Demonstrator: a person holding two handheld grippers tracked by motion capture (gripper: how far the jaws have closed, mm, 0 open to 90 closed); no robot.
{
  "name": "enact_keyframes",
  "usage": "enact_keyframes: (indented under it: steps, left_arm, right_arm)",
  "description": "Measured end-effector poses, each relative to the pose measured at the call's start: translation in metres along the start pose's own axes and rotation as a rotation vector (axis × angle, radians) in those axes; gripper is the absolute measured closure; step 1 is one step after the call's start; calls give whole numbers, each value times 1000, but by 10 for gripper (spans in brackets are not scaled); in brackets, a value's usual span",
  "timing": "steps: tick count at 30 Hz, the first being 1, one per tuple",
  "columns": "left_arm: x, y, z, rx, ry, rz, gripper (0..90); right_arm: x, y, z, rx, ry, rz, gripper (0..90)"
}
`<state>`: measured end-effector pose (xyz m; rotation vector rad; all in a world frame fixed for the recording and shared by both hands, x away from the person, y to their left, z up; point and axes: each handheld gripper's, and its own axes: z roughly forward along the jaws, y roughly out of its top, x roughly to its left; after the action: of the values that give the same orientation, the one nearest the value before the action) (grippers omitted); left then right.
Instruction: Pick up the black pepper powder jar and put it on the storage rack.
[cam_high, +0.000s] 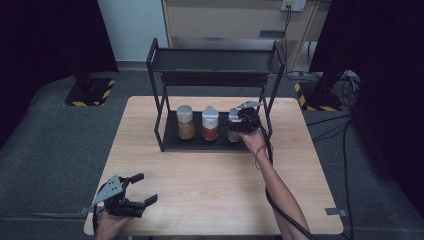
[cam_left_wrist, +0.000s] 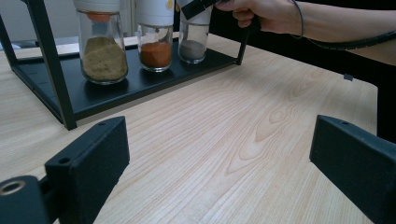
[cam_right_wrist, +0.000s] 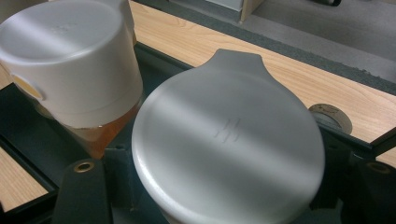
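Grey-lidded jar (cam_high: 234, 126) stands at the right end of the black rack's (cam_high: 170, 142) bottom tray, near the surface's far edge, clamped in the right hand-held gripper (cam_high: 244, 120); the left hand-held gripper (cam_high: 140, 189) rests wide apart at the near left corner

My right gripper (cam_high: 239, 120): hides most of the grey spice jar (cam_high: 233, 131) from above.
Grey jar lid (cam_right_wrist: 229, 140): cut off at the bottom edge, covering my jaws' grip.
Tan spice jar (cam_left_wrist: 101, 46): cap cropped by the top edge.
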<state>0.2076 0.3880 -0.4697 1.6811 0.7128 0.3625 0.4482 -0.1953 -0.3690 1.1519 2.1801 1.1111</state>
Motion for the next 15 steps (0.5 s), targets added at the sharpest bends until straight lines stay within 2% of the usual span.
enact_keyframes:
  steps: [9,13,15]
  left_arm:
    - [0,0,0,1,1,0,38]
    - [0,0,0,2,1,2,38]
    - [0,0,0,1,0,2,38]
  right_arm:
    - [-4,0,0,1,12,-14,306]
    - [0,2,1,15,-3,-24,231]
    - [3,1,-2,7,-26,-27,196]
